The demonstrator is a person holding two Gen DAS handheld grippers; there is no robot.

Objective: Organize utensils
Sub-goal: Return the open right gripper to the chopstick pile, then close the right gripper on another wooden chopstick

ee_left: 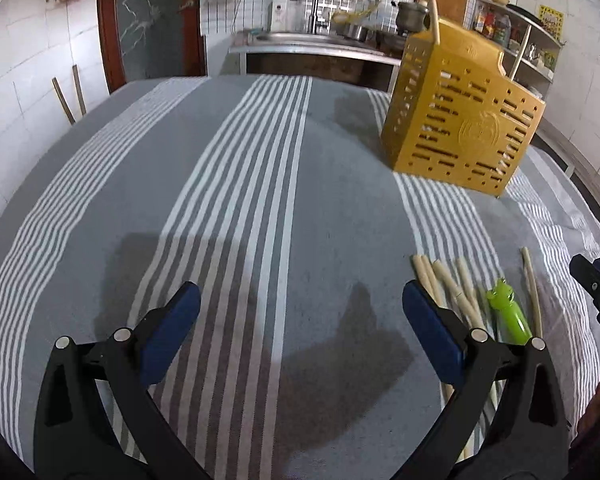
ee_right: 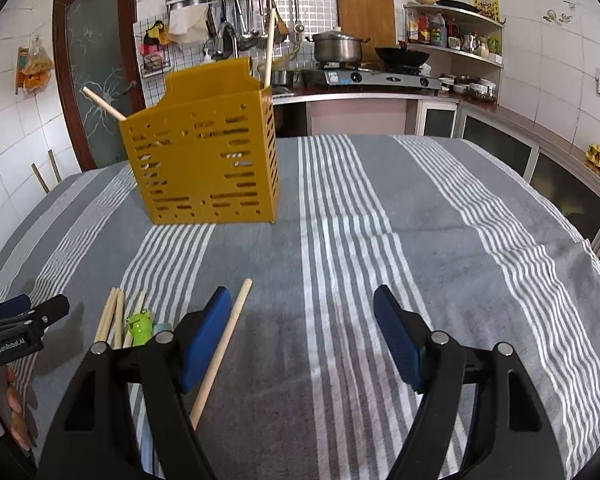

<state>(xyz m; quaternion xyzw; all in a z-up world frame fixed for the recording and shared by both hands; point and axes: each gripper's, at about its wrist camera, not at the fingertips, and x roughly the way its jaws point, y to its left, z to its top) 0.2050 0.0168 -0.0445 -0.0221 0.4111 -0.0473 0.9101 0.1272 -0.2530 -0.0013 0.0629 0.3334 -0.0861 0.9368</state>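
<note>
A yellow slotted utensil holder [ee_left: 460,120] [ee_right: 204,148] stands upright on the striped cloth, with two pale chopsticks [ee_right: 269,46] sticking out of it. Several loose chopsticks [ee_left: 452,288] [ee_right: 110,316] lie on the cloth beside a green frog-topped utensil [ee_left: 508,312] [ee_right: 139,326]. One more chopstick [ee_right: 224,340] lies apart, just left of my right gripper's left finger. My left gripper [ee_left: 300,312] is open over bare cloth, the chopsticks just right of its right finger. My right gripper [ee_right: 302,320] is open with nothing between its fingers.
The grey and white striped tablecloth [ee_left: 260,200] [ee_right: 380,220] covers the table. Behind it are a kitchen counter with a stove and pot [ee_right: 338,46], a sink, hanging tools and a corner shelf [ee_right: 456,36]. The right gripper's tip [ee_left: 596,280] shows at the left wrist view's right edge.
</note>
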